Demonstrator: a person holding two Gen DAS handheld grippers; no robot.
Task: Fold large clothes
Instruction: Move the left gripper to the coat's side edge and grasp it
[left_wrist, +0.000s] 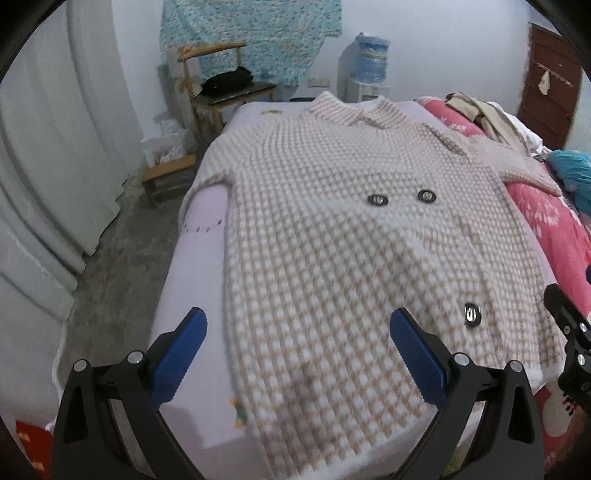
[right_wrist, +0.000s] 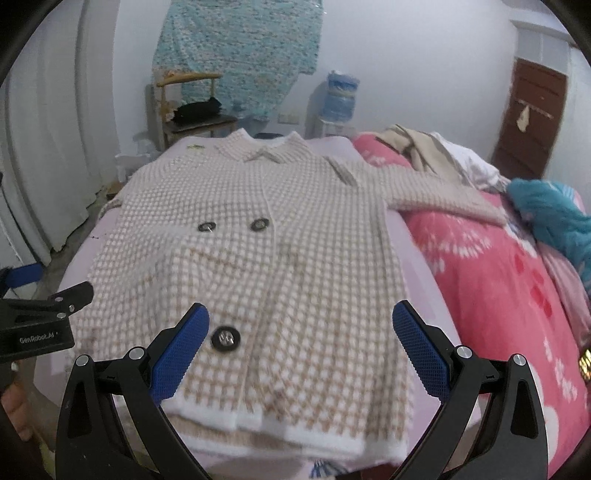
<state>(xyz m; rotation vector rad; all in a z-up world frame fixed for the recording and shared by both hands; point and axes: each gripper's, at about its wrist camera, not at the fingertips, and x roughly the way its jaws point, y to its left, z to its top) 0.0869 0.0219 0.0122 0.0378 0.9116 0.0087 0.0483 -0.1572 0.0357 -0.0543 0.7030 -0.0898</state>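
a checked knit coat (left_wrist: 332, 229) in beige and white is spread flat, front side up, on a bed (left_wrist: 199, 266) covered by a pale lilac sheet, with its collar (right_wrist: 266, 153) toward the far end and its white-edged hem (right_wrist: 295, 424) at the near edge. two dark buttons (left_wrist: 377, 200) are seen side by side across the middle of the coat, and a third button (right_wrist: 225, 339) sits lower, close to the hem. one sleeve (right_wrist: 443, 195) is stretched out over a pink quilt (right_wrist: 498, 280) that lies beside the coat; the other sleeve (left_wrist: 218, 162) is draped off the far side of the bed toward the floor.

the left tongs (left_wrist: 298, 325) are held wide open above the lower part of the coat, and nothing is gripped between the blue pads. the right tongs (right_wrist: 301, 319) are likewise spread wide over the hem area, with nothing held.

a teal garment (right_wrist: 554, 218) and a heap of beige and white clothes (right_wrist: 424, 151) are piled on the quilt. a wooden chair (left_wrist: 221, 88) and a water dispenser (right_wrist: 338, 107) stand against the far wall.
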